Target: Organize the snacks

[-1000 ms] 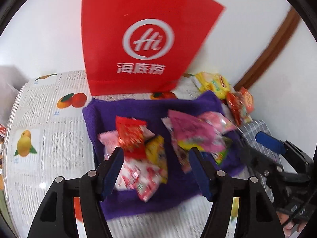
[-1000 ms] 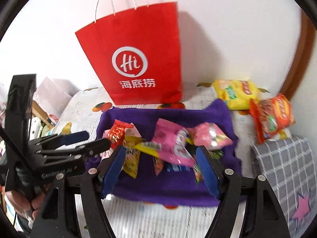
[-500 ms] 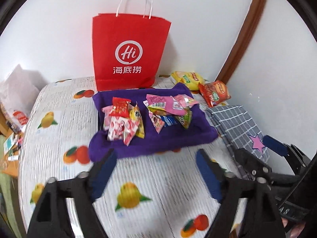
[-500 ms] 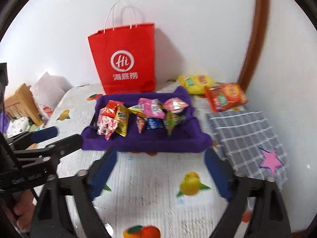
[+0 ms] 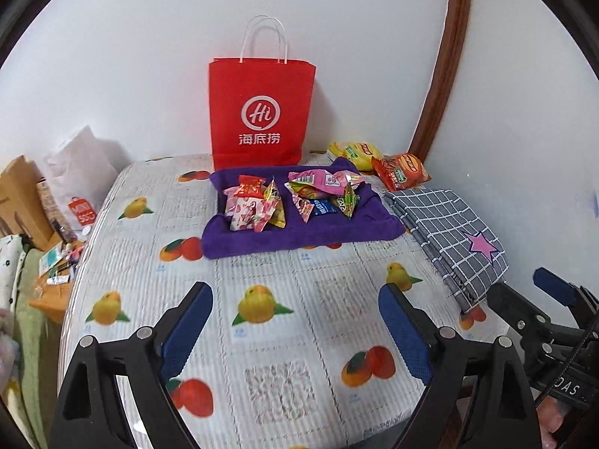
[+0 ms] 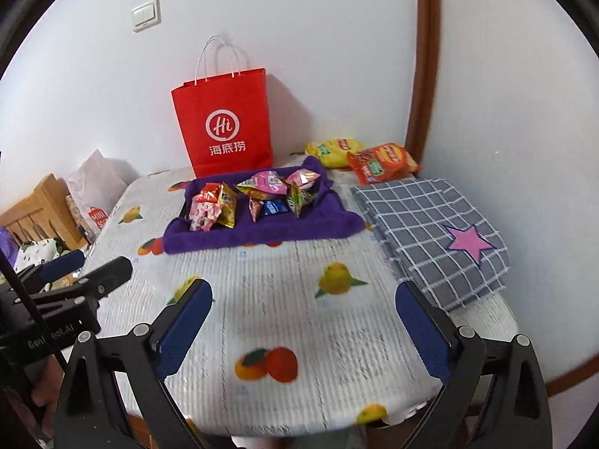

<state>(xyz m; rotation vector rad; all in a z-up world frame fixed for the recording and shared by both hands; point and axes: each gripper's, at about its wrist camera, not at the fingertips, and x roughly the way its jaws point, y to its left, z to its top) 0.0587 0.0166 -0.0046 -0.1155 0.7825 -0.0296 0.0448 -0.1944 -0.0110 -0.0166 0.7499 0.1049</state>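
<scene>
The snack packets (image 5: 295, 198) lay in two small heaps on a purple towel (image 5: 299, 232), centre of the left wrist view, on the fruit-print counter (image 5: 262, 336). Behind the towel a red paper bag (image 5: 262, 112) stood upright against the wall. A yellow chip bag (image 5: 353, 149) and an orange chip bag (image 5: 402, 170) sat beside the towel's upper right corner, and a folded grey checked cloth (image 5: 453, 239) with a pink star lay along the right edge. The left gripper (image 5: 295, 321) and right gripper (image 6: 303, 318) hung low in frame, fingers spreading wider with only bare counter between them. Clutter at far left was blurred; the packet labels were too small to read.
</scene>
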